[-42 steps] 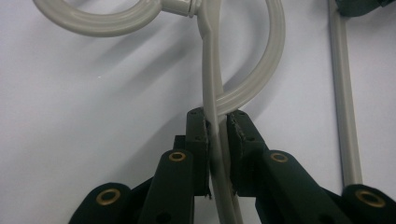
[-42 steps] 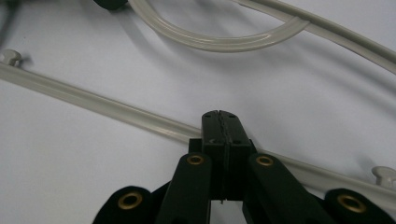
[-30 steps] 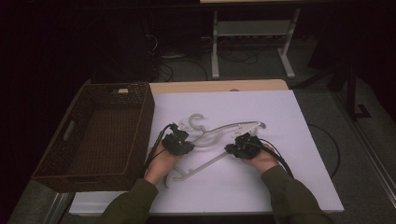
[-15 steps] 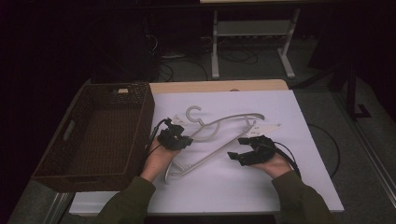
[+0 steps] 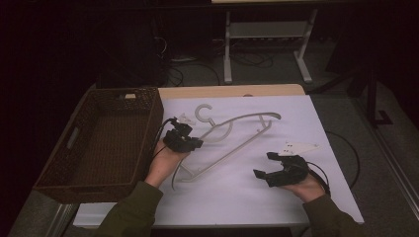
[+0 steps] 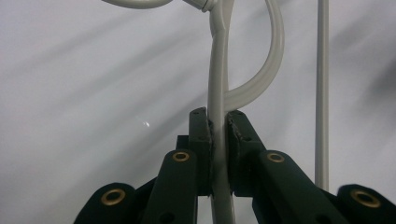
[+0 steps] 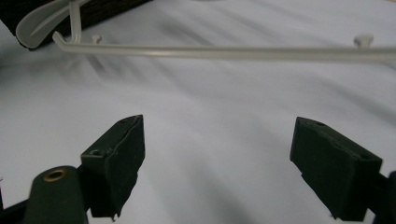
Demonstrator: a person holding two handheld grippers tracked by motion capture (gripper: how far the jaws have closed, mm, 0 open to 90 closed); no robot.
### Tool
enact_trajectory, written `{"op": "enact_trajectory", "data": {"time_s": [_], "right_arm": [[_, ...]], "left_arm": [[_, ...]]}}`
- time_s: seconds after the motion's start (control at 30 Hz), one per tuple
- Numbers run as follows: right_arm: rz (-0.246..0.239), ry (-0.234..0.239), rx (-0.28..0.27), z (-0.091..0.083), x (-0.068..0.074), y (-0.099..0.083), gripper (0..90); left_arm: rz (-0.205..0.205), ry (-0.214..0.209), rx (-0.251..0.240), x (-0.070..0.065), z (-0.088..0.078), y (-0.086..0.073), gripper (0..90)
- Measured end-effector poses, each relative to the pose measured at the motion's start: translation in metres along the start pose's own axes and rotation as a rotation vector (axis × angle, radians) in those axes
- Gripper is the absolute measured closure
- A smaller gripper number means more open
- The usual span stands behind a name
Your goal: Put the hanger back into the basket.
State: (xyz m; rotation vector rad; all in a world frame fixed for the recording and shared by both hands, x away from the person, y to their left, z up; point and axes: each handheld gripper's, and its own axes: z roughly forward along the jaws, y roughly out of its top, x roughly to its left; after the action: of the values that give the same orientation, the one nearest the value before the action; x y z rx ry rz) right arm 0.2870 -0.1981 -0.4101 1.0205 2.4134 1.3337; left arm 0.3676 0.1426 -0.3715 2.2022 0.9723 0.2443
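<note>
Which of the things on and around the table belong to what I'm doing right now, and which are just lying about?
In the job:
- white plastic clothes hanger, clamped in the left hand-held gripper
- right hand-held gripper, jaws just opened, nothing between them
- possibly the dark woven wicker basket beside the hanger

Lying about:
- white cloth-covered table
- metal stand on the floor behind
- floor cables
</note>
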Motion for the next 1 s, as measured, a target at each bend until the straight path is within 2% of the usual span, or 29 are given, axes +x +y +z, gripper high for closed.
{"op": "enact_trajectory", "data": {"time_s": [0.07,0.13,0.33,0.37,0.43,0.47,0.5,0.6,0.63,1.0], "right_arm": [[0.001,-0.005,-0.008,-0.001,-0.001,-0.001,16.0],[0.005,-0.023,-0.037,-0.005,-0.005,-0.004,14.8],[0.031,-0.043,-0.072,-0.014,-0.007,-0.008,13.5],[0.034,-0.05,-0.076,-0.015,-0.007,-0.008,12.9],[0.036,-0.063,-0.085,-0.018,-0.007,-0.01,11.4],[0.036,-0.063,-0.085,-0.018,-0.007,-0.01,11.4],[0.043,-0.068,-0.093,-0.02,-0.008,-0.011,7.4],[0.044,-0.074,-0.101,-0.021,-0.007,-0.011,6.7],[0.037,-0.088,-0.107,-0.022,-0.007,-0.012,4.8],[0.032,-0.097,-0.105,-0.02,-0.007,-0.013,4.5]], "left_arm": [[-0.001,0.0,-0.004,0.0,-0.003,0.002,82.4],[-0.002,0.008,-0.011,0.001,-0.013,0.009,82.4],[0.003,0.028,-0.028,0.004,-0.033,0.02,82.4],[0.007,0.033,-0.032,0.007,-0.041,0.023,82.4],[-0.002,0.035,-0.035,0.009,-0.049,0.025,82.4],[-0.002,0.035,-0.035,0.009,-0.049,0.025,82.4],[-0.006,0.037,-0.036,0.013,-0.056,0.027,82.4],[-0.01,0.045,-0.039,0.017,-0.063,0.028,82.5],[-0.019,0.046,-0.046,0.022,-0.071,0.028,82.5],[-0.041,0.067,-0.08,0.042,-0.105,0.03,82.5]]}}
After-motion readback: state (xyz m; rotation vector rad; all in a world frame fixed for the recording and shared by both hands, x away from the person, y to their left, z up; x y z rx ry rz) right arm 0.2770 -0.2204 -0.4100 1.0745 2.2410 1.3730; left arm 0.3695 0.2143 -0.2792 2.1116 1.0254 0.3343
